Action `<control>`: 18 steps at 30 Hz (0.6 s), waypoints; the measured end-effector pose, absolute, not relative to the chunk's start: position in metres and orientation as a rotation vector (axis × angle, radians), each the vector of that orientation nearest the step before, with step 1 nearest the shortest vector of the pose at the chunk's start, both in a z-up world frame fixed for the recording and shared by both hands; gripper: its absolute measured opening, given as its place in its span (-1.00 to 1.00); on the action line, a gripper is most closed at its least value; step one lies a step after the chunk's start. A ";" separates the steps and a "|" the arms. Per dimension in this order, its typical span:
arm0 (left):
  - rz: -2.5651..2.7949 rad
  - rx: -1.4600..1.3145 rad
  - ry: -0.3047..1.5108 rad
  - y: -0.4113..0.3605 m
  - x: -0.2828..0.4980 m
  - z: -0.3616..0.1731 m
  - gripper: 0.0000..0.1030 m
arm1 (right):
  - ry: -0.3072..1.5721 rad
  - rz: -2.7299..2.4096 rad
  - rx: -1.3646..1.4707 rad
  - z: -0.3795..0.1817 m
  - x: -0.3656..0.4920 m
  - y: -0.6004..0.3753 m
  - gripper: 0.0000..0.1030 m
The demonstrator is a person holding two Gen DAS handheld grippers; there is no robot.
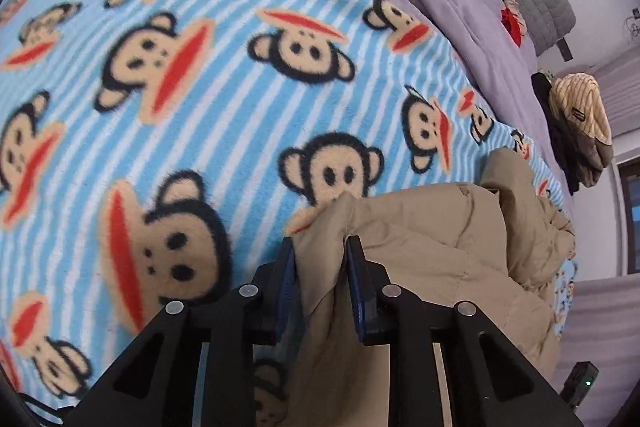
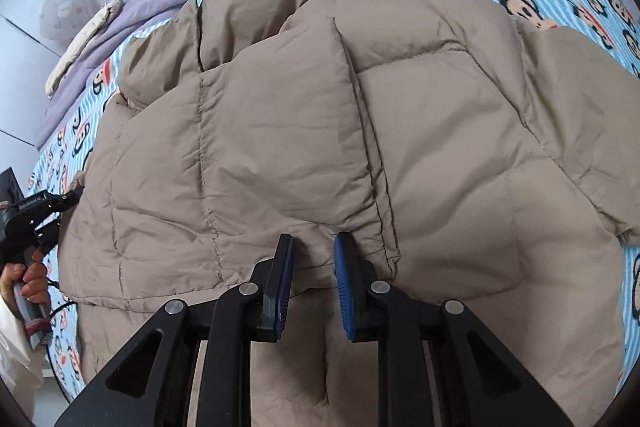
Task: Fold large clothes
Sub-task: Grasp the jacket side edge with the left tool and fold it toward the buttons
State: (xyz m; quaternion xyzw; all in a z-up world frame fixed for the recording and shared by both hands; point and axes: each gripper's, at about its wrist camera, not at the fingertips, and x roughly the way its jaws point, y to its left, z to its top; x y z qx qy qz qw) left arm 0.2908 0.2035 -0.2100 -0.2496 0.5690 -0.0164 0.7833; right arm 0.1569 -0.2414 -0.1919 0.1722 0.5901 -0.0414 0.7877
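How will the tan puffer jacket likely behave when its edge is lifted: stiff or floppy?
Probably floppy: the tan puffer jacket drapes in soft creases over the monkey blanket. Its quilted, puffy panels suggest it's light but bulky, and likely springs open after folding.

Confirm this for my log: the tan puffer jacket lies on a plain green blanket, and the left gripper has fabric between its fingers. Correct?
Not quite. The blanket is blue-and-white striped with monkey faces, as the left wrist view shows. The rest holds: the left gripper has the tan puffer jacket between its fingers.

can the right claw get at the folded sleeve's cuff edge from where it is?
Probably yes: the right claw sits open right at the sleeve cuff on the beige puffer jacket, with nothing between. The left claw holds another edge, apart.
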 end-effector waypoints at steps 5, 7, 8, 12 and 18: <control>-0.076 -0.374 1.139 0.196 0.259 -0.157 -0.51 | 1.268 -0.068 0.410 -0.193 0.157 -0.248 -0.58; -0.124 -0.312 1.152 0.180 0.243 -0.152 -0.51 | 1.264 -0.075 0.404 -0.194 0.158 -0.246 -0.58; -0.127 -0.265 1.170 0.170 0.237 -0.157 -0.51 | 1.263 -0.077 0.399 -0.194 0.158 -0.245 -0.58; -0.071 -0.155 1.273 0.149 0.218 -0.203 -0.51 | 1.269 -0.064 0.401 -0.191 0.159 -0.245 -0.58; 0.014 -0.116 1.250 0.152 0.211 -0.197 -0.12 | 1.288 -0.132 0.454 -0.177 0.142 -0.268 -0.52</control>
